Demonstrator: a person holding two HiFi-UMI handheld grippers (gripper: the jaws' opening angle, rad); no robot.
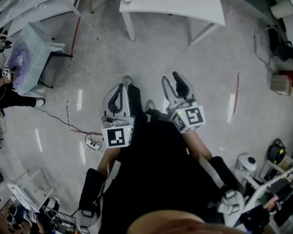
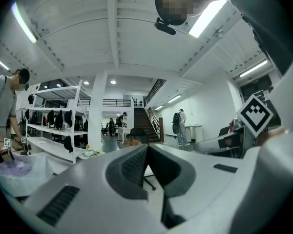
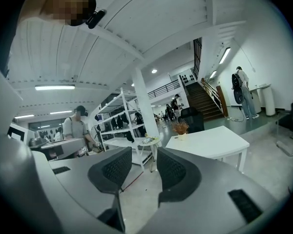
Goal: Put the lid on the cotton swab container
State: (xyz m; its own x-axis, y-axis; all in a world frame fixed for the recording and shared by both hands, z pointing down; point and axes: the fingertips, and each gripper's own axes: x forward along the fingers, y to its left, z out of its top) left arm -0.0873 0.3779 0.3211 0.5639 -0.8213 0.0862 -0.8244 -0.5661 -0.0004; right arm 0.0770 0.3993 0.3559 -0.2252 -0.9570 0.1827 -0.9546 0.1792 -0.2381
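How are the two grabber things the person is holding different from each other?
The left gripper has its jaws pressed together, but the right gripper has its jaws apart with a gap between them. In the head view, the left gripper points straight ahead and the right gripper leans inward. Both are grey and hold nothing.

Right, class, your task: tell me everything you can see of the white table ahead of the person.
The white table has a flat rectangular top, smooth like laminate, on slim white legs that splay slightly. It stands level on the glossy grey floor ahead of the person, apart from other furniture. A small potted plant sits at one corner; nothing else shows on it.
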